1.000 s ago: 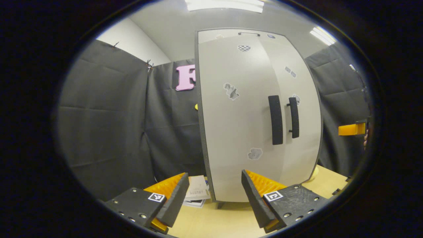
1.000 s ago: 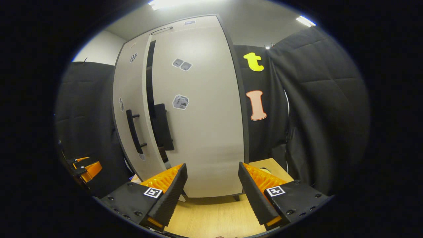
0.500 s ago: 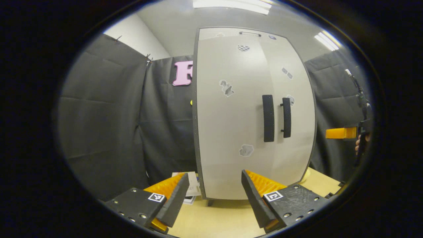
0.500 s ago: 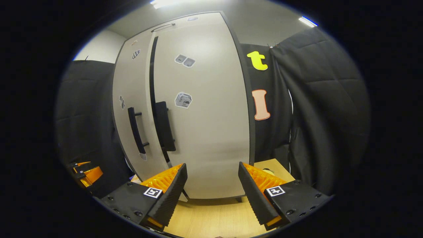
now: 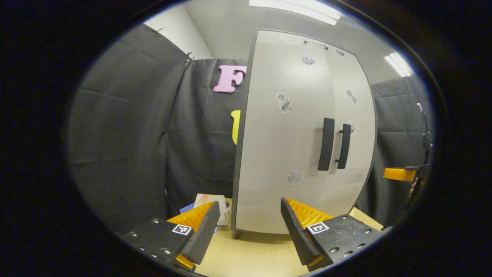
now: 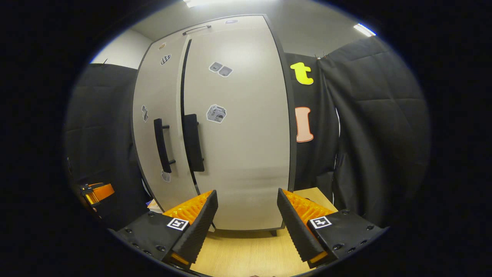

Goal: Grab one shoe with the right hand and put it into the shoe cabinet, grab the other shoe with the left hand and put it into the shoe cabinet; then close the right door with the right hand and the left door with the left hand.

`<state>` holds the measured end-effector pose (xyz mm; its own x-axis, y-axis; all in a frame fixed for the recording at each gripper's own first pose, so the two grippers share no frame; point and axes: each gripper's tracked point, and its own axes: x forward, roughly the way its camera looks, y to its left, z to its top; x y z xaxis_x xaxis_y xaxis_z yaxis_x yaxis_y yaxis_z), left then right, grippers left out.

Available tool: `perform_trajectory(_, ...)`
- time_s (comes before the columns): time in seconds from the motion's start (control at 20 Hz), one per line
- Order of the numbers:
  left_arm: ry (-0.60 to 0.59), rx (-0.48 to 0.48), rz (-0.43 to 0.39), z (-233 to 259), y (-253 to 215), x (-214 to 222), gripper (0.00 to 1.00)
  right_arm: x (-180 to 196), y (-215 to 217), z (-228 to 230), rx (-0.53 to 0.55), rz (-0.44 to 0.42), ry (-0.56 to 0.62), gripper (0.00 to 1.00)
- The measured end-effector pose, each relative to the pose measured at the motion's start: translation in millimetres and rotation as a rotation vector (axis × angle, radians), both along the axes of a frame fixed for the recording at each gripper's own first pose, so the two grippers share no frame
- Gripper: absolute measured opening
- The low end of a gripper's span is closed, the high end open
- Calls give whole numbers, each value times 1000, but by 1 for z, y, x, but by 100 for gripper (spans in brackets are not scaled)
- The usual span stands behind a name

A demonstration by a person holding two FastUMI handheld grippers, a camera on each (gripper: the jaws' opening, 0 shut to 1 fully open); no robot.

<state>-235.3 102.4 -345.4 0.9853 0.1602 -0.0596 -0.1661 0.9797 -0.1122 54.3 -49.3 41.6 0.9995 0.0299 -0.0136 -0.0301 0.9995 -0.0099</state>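
Note:
The grey shoe cabinet [image 5: 292,146] [image 6: 234,146] stands upright on the wooden table, both doors shut, so the shoes are hidden. Its two black handles [image 5: 335,144] [image 6: 178,143] sit side by side at the middle seam. In the left gripper view my left gripper [image 5: 249,227] is open and empty, a short way back from the left door [image 5: 280,154]. In the right gripper view my right gripper [image 6: 247,225] is open and empty in front of the right door [image 6: 242,154]. The right gripper [image 5: 399,174] also shows far right in the left gripper view, the left gripper [image 6: 98,191] far left in the right gripper view.
Papers or booklets [image 5: 209,202] lie on the table [image 5: 253,257] left of the cabinet's foot. Black cloth walls close in on both sides and behind. Bare wooden tabletop [image 6: 246,254] runs between the grippers and the cabinet.
The dark gap between the two doors has closed. My left gripper has drawn back and swung left, showing more cloth wall. My right gripper has barely moved.

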Motion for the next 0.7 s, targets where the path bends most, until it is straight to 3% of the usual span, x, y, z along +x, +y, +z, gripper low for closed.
perform_trajectory(0.05,3,-2,-3,-1,0,0,92,0,-2,0,3,-6,-1,98)
perform_trajectory(0.1,9,15,2,0,1,-3,85,2,-1,-1,9,-6,6,98)
perform_trajectory(0.15,8,45,17,2,4,-5,99,2,1,-3,15,2,16,98)
perform_trajectory(0.25,8,83,34,1,11,-6,98,3,6,-2,14,18,24,98)
perform_trajectory(0.45,-4,19,-4,0,-6,-11,99,5,19,-9,35,66,72,98)
perform_trajectory(0.6,-19,-15,24,-2,-6,-18,99,5,24,-17,-4,90,113,98)
perform_trajectory(0.65,-17,-26,39,-4,-6,-22,92,5,27,-22,-26,100,130,98)
perform_trajectory(0.7,-14,-26,53,-5,-5,-26,92,5,28,-26,-43,107,151,98)
